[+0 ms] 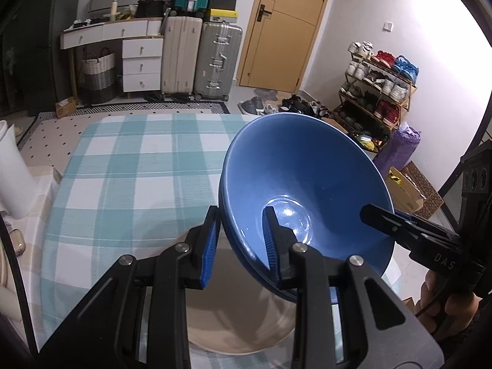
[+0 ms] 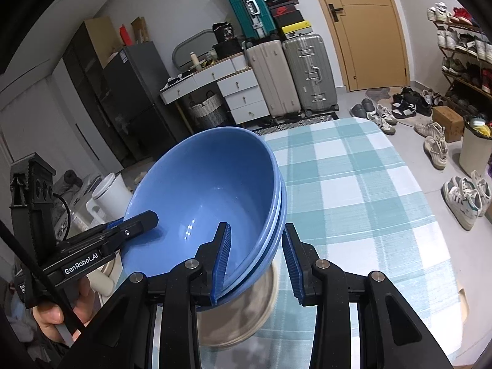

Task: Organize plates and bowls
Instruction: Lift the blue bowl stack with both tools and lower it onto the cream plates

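Two grippers share one load here: a nested stack of blue bowls (image 1: 304,184), looks like three going by the rims in the right wrist view, held tilted in the air above a beige plate (image 1: 240,316) on the checked counter (image 1: 129,166).

Left gripper (image 1: 241,243) straddles the near wall of the stack, one finger inside, one outside. Jaws look only part closed, gap w/ the outer pad visible. Right gripper (image 2: 256,255) same story on the opposite side: inner pad against the bowl wall, outer pad standing clear of it. So neither pinch looks firm; can't tell how much real grip there is.

Risks, imo:
- Glazed bowls are slick; w/ loose jaws the stack could slide out and drop onto the plate, chipping both.
- Tilt is steep, so inner bowls may slip out of the nest.
- If the hands move unevenly, the rim twists between pads and pops free.

Both hands come in low from the near side, angled up and inward toward each other.
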Motion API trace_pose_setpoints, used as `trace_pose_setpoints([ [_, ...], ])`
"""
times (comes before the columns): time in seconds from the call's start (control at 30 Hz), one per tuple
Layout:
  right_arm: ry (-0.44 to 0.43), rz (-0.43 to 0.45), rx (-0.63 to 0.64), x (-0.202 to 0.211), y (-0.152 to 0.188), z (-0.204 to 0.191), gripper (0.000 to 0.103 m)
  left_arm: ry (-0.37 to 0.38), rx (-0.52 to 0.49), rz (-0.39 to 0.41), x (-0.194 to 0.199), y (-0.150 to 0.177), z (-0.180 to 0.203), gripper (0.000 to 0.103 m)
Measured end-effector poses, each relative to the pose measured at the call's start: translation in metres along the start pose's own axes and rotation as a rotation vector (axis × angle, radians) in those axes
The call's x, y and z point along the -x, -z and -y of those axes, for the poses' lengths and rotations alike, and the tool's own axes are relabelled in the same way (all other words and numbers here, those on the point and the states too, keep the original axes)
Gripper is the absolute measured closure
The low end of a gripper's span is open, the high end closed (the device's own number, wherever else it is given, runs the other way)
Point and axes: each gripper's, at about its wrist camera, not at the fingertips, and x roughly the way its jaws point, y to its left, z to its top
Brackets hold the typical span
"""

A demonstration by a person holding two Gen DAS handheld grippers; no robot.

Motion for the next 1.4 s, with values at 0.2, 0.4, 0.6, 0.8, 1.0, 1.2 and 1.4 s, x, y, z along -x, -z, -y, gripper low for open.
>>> trace_pose_setpoints([
  [0.2,-0.024,-0.033,0.028,-0.017,0.006,-0.017,0.067,-0.041,0.024,0.006,0.019,0.016,-0.023,0.078],
  [0.4,-0.037,-0.071,0.048,-0.038,0.012,-0.031,0.067,-0.070,0.049,0.003,0.019,0.024,-0.043,0.078],
  [0.6,-0.042,-0.099,0.059,-0.054,0.018,-0.037,0.067,-0.090,0.069,-0.019,0.007,0.031,-0.059,0.078],
  [0.8,-0.040,-0.121,0.051,-0.066,0.023,-0.032,0.067,-0.099,0.074,-0.038,-0.010,0.035,-0.065,0.078],
  [1.0,-0.027,-0.135,0.046,-0.073,0.026,-0.027,0.067,-0.097,0.086,-0.063,-0.028,0.039,-0.067,0.078],
  [1.2,-0.016,-0.147,0.038,-0.079,0.028,-0.024,0.067,-0.100,0.090,-0.086,-0.045,0.042,-0.071,0.078],
  [1.4,-0.012,-0.155,0.036,-0.084,0.030,-0.023,0.067,-0.100,0.094,-0.097,-0.055,0.045,-0.077,0.078],
])
